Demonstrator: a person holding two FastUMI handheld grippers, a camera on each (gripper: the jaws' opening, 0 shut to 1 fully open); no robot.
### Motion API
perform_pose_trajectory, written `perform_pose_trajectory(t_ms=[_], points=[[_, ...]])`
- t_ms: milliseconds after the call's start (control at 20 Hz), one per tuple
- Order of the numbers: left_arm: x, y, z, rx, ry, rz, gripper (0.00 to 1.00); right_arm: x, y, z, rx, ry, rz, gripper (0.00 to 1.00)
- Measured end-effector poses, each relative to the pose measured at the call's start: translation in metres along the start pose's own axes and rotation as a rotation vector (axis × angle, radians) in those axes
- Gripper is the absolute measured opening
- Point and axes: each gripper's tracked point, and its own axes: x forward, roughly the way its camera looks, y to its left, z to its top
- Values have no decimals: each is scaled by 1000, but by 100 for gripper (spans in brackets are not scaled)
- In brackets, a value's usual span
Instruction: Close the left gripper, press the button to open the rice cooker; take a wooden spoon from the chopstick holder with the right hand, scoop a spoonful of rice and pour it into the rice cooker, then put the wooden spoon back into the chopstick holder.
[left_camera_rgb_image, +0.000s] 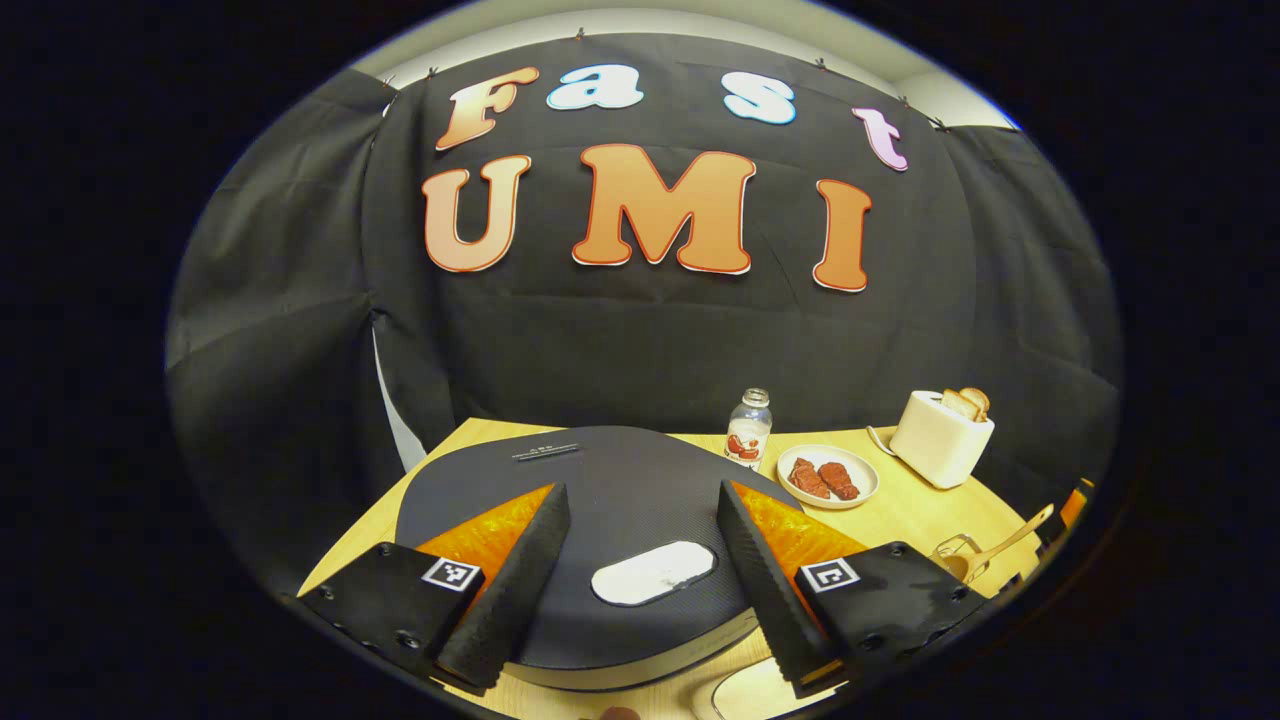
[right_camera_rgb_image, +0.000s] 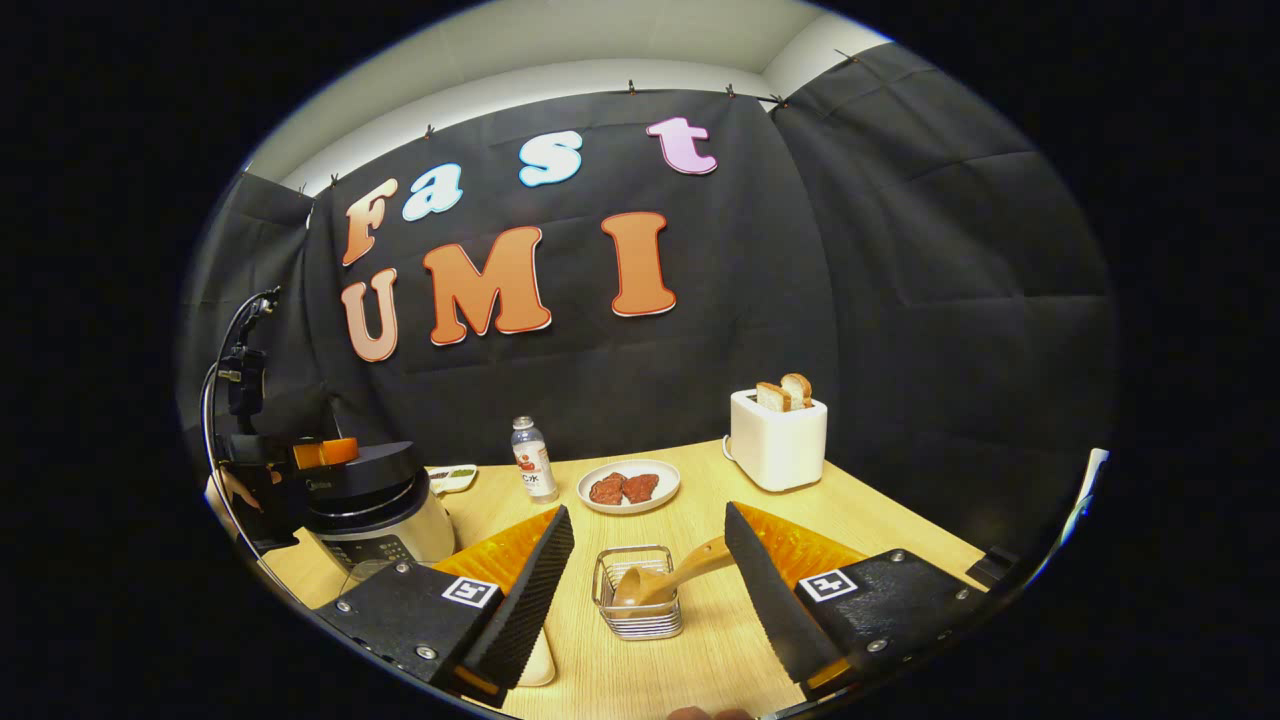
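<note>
You're on the opening step, left gripper (left_camera_rgb_image: 645, 570) spread wide over the cooker (left_camera_rgb_image: 620, 480) lid's button (left_camera_rgb_image: 653, 573), so close it before pressing, while your right gripper (right_camera_rgb_image: 645, 590), also open, faces the spoon (right_camera_rgb_image: 665, 578) in its holder (right_camera_rgb_image: 638, 610).

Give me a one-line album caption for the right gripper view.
Open right gripper poised before a wire chopstick holder holding a wooden spoon, with a closed dark-lidded rice cooker waiting alongside.

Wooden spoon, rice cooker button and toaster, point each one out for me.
Wooden spoon (right_camera_rgb_image: 690, 564): right gripper view, on its handle above the wire holder.
Rice cooker button (left_camera_rgb_image: 653, 573): left gripper view, middle of the pale oval on the lid.
Toaster (right_camera_rgb_image: 778, 440): right gripper view, on its front face.
</note>
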Motion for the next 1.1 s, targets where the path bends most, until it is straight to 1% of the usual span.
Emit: perform_pose_trajectory(t_ms=[200,250,300,350,450,650,700,800,900,950,1100], points=[[1,-3,-20,41,-1,16,100,1,2,-6,-13,11,5,94],[1,-4,-24,38,-1,15,100,1,2,-7,-9,12,7,94],[2,-2,-20,43,-34,18,100,1,2,-8,-2,14,8,94],[0,-3,-25,34,-28,19,100,2,2,-9,6,18,9,94],[-1,-3,-25,44,-64,20,100,1,-1,-13,11,26,4,94],[2,-4,-37,57,-46,26,100,0,-7,-16,-10,30,-19,94],[0,-4,-31,67,-56,24,100,1,-7,-16,-7,30,-16,94],[-2,-3,-28,68,-21,14,100,2,-6,-12,-4,38,-15,94],[-10,-1,-23,30,29,7,100,4,-7,3,-12,23,-22,94],[-18,2,-13,20,26,5,100,4,-6,12,-22,11,-25,94],[-47,27,37,56,-40,33,100,3,-2,51,-46,-36,-27,94]])
